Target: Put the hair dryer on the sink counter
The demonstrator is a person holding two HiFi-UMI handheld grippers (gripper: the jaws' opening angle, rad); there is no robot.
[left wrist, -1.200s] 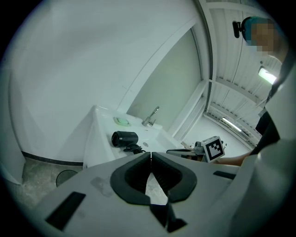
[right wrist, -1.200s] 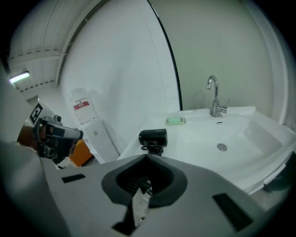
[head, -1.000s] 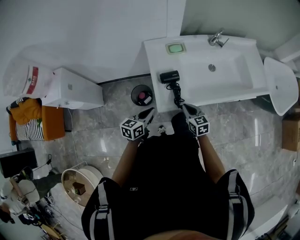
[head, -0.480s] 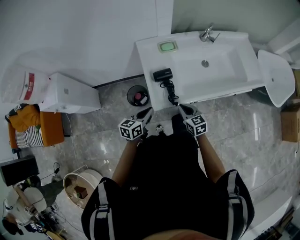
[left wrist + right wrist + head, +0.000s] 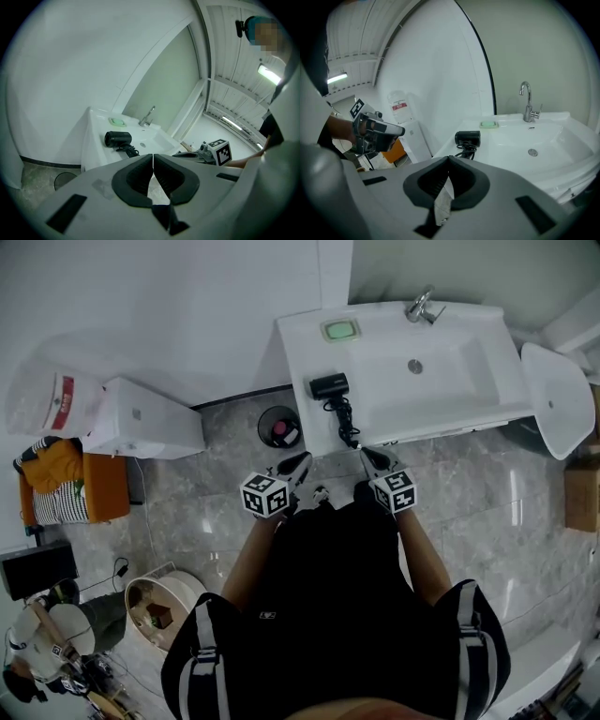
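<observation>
left tool [image 5: 153, 161]: jaws together, nothing between them; held off the front edge of the surface [image 5: 300, 362], on the side away from the basin [image 5: 441, 371].
right tool [image 5: 447, 164]: jaws together, empty; tip near the front edge, closer to the basin than the left tool.
why empty: my read is that the hair dryer [image 5: 329, 386] already rested on its own, so it needed no grip and both tools stayed clear.
hair dryer: lay on its side on the flat strip just beside the basin, between the soap dish [image 5: 339, 330] and the front edge; neither tool touched it.
cord [image 5: 345, 423]: bunched, ran from the dryer toward the front edge beside the basin; its end lay near the right tool, contact not discernible.
dryer vs tools: ahead of both, apart; more in line with the right tool.
task: looked complete.
</observation>
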